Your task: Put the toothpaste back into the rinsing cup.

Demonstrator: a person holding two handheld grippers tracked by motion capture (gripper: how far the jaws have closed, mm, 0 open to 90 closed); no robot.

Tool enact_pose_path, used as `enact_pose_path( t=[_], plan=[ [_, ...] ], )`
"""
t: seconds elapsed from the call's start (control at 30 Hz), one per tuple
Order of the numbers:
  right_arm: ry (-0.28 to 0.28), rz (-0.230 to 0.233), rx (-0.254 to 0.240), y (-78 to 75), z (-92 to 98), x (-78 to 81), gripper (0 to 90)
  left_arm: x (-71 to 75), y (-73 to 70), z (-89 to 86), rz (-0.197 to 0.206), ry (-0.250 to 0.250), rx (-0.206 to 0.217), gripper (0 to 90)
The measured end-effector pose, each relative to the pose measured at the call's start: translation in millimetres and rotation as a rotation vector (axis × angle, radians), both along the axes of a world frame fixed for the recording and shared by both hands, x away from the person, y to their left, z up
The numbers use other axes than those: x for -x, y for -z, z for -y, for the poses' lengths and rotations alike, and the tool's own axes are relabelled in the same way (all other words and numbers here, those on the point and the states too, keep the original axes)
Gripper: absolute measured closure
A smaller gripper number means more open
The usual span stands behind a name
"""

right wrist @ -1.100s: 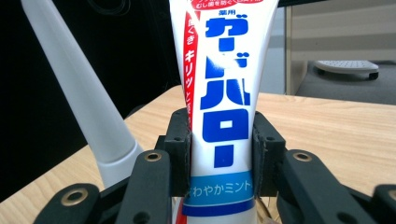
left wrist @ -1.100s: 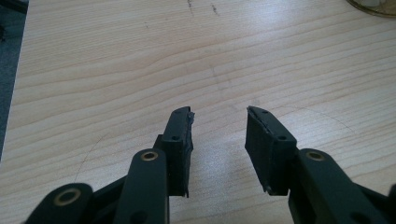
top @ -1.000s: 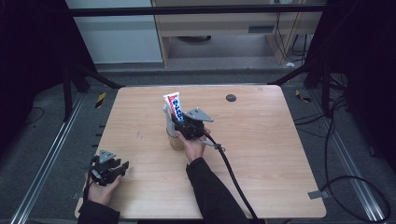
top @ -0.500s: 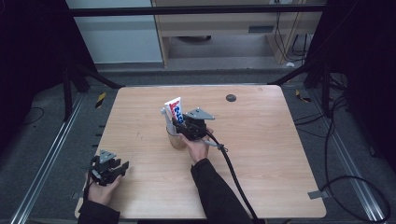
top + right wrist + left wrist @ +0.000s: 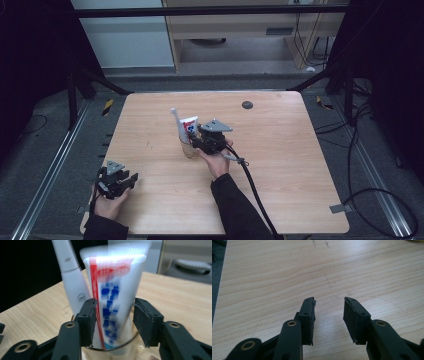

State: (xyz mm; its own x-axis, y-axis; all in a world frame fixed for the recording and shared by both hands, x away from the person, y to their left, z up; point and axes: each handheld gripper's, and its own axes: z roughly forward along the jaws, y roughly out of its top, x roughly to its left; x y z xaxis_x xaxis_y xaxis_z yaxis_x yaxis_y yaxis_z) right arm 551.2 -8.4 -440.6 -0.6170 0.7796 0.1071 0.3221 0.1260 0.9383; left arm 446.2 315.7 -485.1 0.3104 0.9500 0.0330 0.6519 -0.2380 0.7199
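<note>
A clear cup [image 5: 189, 149] stands mid-table with a white toothbrush [image 5: 176, 118] and a white, red and blue toothpaste tube [image 5: 189, 124] upright in it. My right gripper [image 5: 196, 136] sits just right of the cup, pointing left at it. In the right gripper view the blurred tube [image 5: 115, 297] stands between the jaws of that gripper [image 5: 115, 305]. They have just been opening, and the pads look just clear of the tube. The toothbrush [image 5: 71, 277] leans behind it over the cup's rim [image 5: 112, 348]. My left gripper [image 5: 131, 179] [image 5: 329, 300] rests open and empty near the front left corner.
The wooden table [image 5: 280, 165] has a small dark round spot [image 5: 247, 105] at the back right. The right gripper's cable [image 5: 250, 185] trails toward the front edge. Dark floor and metal rails surround the table.
The toothpaste tube has sunk lower into the cup, and the toothbrush tip now stands clear to its left. The right gripper's jaws have widened. The left hand has kept still.
</note>
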Motion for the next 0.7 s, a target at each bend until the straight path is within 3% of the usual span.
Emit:
enact_pose_path(
  t=[0.27,0.47,0.7],
  plan=[
    [-0.010,-0.008,0.035,-8.4,22.4,14.8,45.8,0.2,0.3,0.2,-0.002,0.001,-0.003,60.2],
    [-0.037,-0.113,0.079,-2.0,72.9,32.7,20.7,0.7,0.7,1.2,-0.005,0.010,-0.006,59.7],
    [0.041,-0.188,0.144,20.6,145.8,56.9,12.4,0.0,2.1,1.8,-0.010,0.020,-0.007,57.3]
  ],
)
